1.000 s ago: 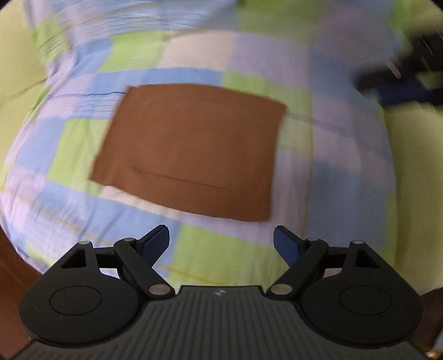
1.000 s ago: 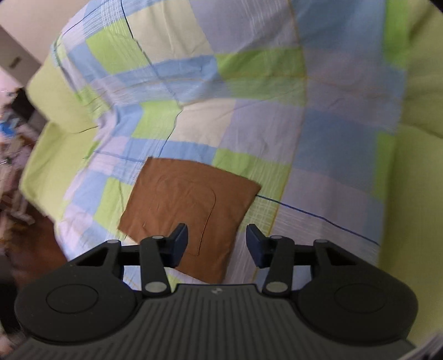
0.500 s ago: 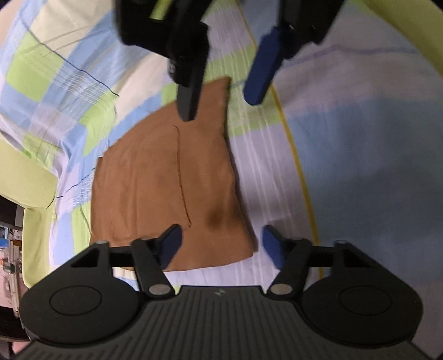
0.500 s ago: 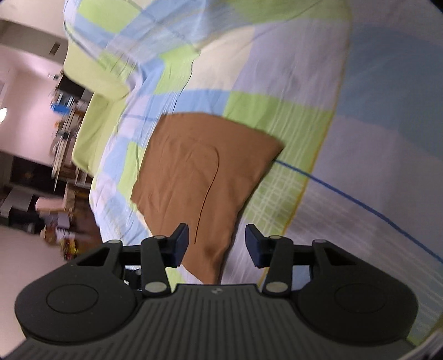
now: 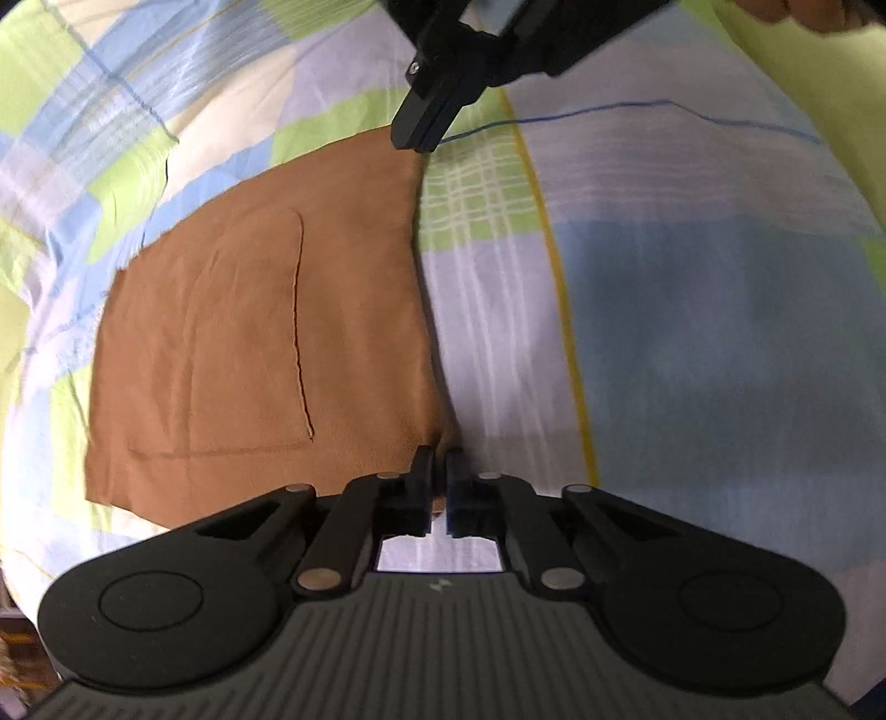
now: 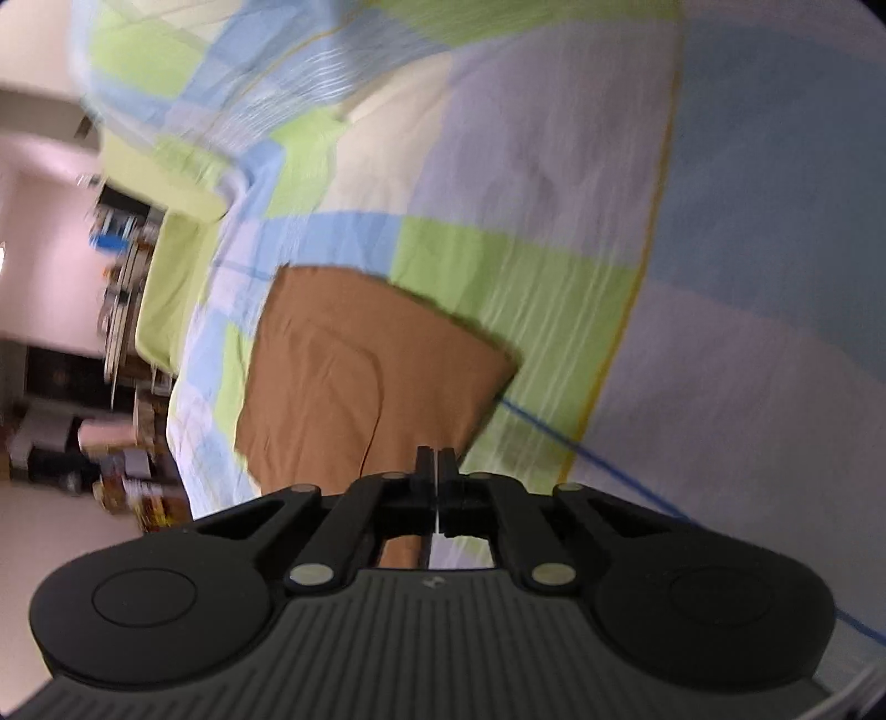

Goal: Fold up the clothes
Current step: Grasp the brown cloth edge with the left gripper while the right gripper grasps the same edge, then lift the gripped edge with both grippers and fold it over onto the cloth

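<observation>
A brown cloth point(image 5: 249, 332), folded to a flat rectangle with a seam line across it, lies on a patchwork bedspread point(image 5: 692, 304). My left gripper point(image 5: 439, 459) is shut on the cloth's near right corner, and brown fabric shows between its fingers. In the left wrist view my right gripper point(image 5: 421, 130) comes down from the top, its fingers together at the far right corner. The right wrist view shows the brown cloth point(image 6: 343, 387) ahead and to the left, with the right gripper point(image 6: 437, 459) shut on its edge.
The bedspread point(image 6: 554, 194) of blue, green, lilac and cream squares covers the bed. A plain green sheet point(image 6: 166, 266) runs along the bed's left edge. Beyond that edge are cluttered shelves point(image 6: 116, 310) and floor. A hand point(image 5: 819, 14) shows at the top right.
Both grippers went from open above the cloth to shut on its right-hand edge, the left at the near corner and the right at the far corner. The cloth still lies flat.
</observation>
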The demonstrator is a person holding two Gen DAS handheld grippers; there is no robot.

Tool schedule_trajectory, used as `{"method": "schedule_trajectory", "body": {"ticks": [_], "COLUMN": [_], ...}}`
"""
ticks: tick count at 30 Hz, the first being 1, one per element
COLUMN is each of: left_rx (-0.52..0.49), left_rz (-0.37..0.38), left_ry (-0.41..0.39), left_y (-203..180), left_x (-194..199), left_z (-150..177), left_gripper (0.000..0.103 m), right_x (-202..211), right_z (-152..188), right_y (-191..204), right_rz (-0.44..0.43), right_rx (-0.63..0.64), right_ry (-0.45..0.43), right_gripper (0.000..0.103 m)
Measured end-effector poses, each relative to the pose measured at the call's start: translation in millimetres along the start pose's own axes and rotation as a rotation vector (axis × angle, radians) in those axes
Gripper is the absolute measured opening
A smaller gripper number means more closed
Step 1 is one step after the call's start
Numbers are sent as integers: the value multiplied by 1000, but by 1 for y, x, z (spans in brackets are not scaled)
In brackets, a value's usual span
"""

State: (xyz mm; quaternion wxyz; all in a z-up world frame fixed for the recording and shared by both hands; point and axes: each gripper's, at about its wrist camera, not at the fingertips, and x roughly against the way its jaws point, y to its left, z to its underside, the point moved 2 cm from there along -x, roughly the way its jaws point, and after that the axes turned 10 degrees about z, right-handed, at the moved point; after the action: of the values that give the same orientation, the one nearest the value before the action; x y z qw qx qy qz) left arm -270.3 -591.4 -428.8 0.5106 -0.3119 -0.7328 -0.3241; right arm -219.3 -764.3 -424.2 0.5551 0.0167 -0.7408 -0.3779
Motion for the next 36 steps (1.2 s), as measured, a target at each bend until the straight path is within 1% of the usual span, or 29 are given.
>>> {"method": "schedule_trajectory", "body": {"ticks": [5,10,13,15,16,17,19,20,22,24,26,28,30,32,34,36], "left_rx": [-31,-39,-42,-44,-38,-10,73,101,163,195,273,334,385,414,415,425], "left_rz": [-17,-22,-16,2,12,44,133,158,197,206,214,228,244,258,257,266], "left_ry": [-6,-11,-20,-30,-34,-43,-69,-78,-115,-139,-165,-179,-189,-191,-192,-182], "left_y": [-3,-2,-1,3,5,12,34,42,69,90,135,171,209,246,272,310], "left_x": [-1,-4,-4,-5,-4,-2,5,8,20,28,40,45,46,43,42,31], "left_z": [2,2,4,5,5,6,7,8,11,13,20,26,32,37,40,45], "left_gripper": [1,1,1,1,0,0,0,0,0,0,0,0,0,0,0,0], "right_x": [-9,-17,-23,-26,-28,-30,-28,-23,-13,-9,-5,-10,-26,-41,-60,-78], "right_z": [0,0,0,0,0,0,-19,-19,-20,-25,-29,-35,-43,-51,-56,-62], "right_y": [-1,-2,-3,-4,-4,-4,-17,-13,3,30,57,89,120,151,175,194], "right_rz": [4,8,10,12,13,14,37,52,81,110,140,152,159,166,171,180], "right_rx": [-58,-116,-151,-174,-185,-196,-176,-172,-154,-121,-88,-55,-31,-6,-1,-4], "right_ry": [-8,-16,-21,-24,-25,-27,-50,-57,-86,-98,-109,-115,-119,-123,-124,-122], "right_gripper": [10,11,11,10,3,2,2,2,2,2,2,2,2,2,2,2]}}
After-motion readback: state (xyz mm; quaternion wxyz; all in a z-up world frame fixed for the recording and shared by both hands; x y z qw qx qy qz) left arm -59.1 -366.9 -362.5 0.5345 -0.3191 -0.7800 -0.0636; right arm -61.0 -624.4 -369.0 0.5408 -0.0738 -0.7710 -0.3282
